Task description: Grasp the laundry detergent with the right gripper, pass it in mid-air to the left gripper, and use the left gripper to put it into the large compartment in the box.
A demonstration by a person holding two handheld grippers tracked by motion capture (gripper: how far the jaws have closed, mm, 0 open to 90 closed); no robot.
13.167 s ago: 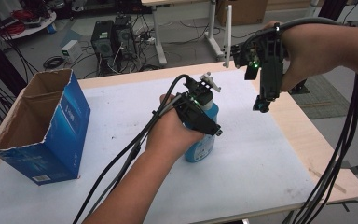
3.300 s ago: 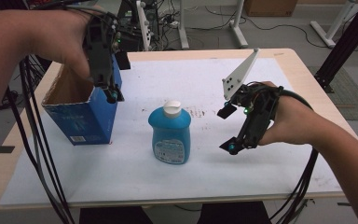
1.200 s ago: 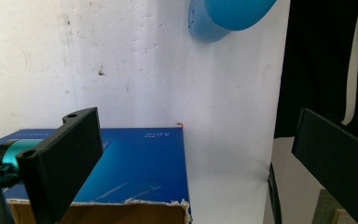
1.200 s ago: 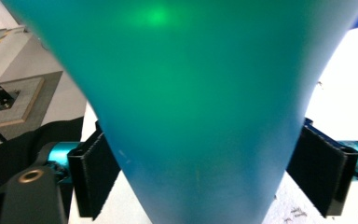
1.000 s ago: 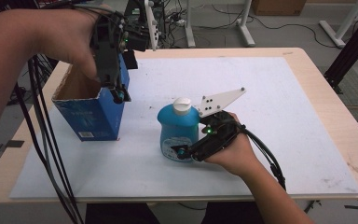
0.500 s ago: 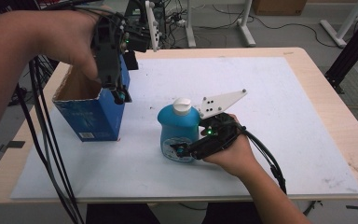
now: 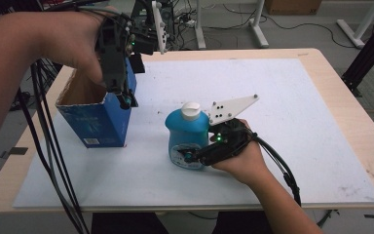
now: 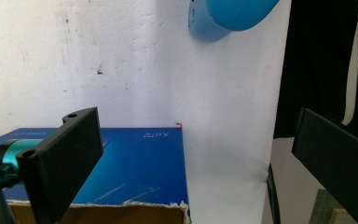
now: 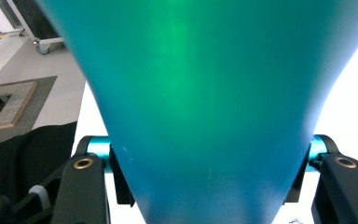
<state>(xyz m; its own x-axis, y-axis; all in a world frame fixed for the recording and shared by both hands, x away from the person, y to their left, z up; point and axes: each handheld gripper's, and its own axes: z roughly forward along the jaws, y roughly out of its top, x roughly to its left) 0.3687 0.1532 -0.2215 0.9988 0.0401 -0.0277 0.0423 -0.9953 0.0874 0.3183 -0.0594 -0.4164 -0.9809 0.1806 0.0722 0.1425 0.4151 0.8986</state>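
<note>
Blue bottle (image 7: 188,137) upright near mid-table on the white mat (image 7: 292,122), long axis vertical, white cap (image 7: 191,110) on top. Right gripper (image 7: 195,157) in low from the bottle's right, level with its lower body. Jaws just closing, now pressed on both flanks of the bottle (image 9: 191,116); grip looks made. Open blue box (image 7: 95,114) well to the left, mouth up. Left gripper (image 7: 124,100) above the box's near corner, jaws wide apart, holding nothing. Likely next: lift, carry left to box.
</note>
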